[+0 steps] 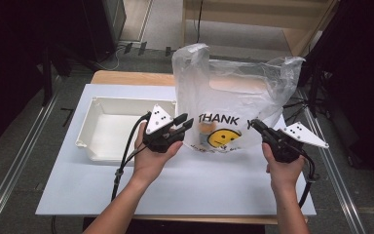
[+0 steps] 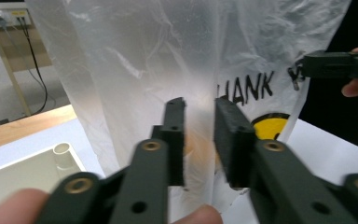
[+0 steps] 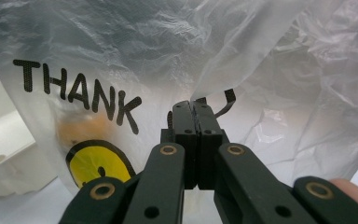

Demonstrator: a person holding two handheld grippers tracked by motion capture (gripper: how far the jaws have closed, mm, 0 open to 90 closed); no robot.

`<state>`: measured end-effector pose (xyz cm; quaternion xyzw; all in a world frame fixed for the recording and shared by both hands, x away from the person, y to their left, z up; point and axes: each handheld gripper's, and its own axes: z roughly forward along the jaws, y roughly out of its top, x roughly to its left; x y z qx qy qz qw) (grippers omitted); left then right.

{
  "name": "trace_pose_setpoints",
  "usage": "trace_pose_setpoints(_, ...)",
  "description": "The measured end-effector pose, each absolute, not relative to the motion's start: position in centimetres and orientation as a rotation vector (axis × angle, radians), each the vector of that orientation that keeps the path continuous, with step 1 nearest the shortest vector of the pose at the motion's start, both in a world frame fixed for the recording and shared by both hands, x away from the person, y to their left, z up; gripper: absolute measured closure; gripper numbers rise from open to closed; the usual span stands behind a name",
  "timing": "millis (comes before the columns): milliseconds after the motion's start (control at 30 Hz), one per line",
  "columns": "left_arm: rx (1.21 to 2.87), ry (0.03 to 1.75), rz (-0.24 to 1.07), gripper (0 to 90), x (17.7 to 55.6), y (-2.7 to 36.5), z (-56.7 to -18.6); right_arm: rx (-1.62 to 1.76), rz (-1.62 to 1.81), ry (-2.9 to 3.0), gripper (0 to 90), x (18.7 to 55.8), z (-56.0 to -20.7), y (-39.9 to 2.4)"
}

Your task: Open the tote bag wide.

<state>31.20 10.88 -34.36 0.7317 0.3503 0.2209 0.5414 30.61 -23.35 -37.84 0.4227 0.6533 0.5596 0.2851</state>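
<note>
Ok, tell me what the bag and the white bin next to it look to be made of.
The plastic bag looks like thin translucent polythene film: crinkled, with a soft sheen, an orange shape showing through, and printed black letters and a yellow smiley. The white bin looks like rigid moulded plastic, smooth and slightly glossy, with even walls and a rolled rim, though the exact plastic cannot be told.

The high view looks down and forward over the table (image 1: 175,190). Both gripper views face the plastic bag (image 2: 177,60) closely, from opposite sides.
</note>
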Motion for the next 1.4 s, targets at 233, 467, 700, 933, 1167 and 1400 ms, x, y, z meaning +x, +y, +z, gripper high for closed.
trace_pose_setpoints(233,1.715,0.804,0.519,90.0,31.4,11.0,-34.0,1.164,1.578,1.699,53.9,30.0,-38.0,-24.5)
trace_pose_setpoints(467,1.736,0.789,0.506,90.0,31.0,11.1,-34.4,1.245,1.624,1.632,39.1,30.4,-37.6,-25.3)
trace_pose_setpoints(700,1.715,0.787,0.517,90.0,30.6,11.7,-34.4,1.167,1.518,1.700,90.0,30.5,-37.4,-23.3)
trace_pose_setpoints(933,1.633,0.826,0.539,36.4,30.7,11.7,-33.9,1.151,1.500,1.744,90.0,30.4,-38.7,-22.5)
trace_pose_setpoints(1167,1.665,0.812,0.525,29.9,31.8,9.8,-33.1,1.140,1.507,1.813,90.0,30.2,-40.1,-21.9)
trace_pose_setpoints(1400,1.742,0.917,0.537,40.1,33.6,7.4,-34.3,1.099,1.523,1.853,90.0,29.8,-40.6,-21.4)
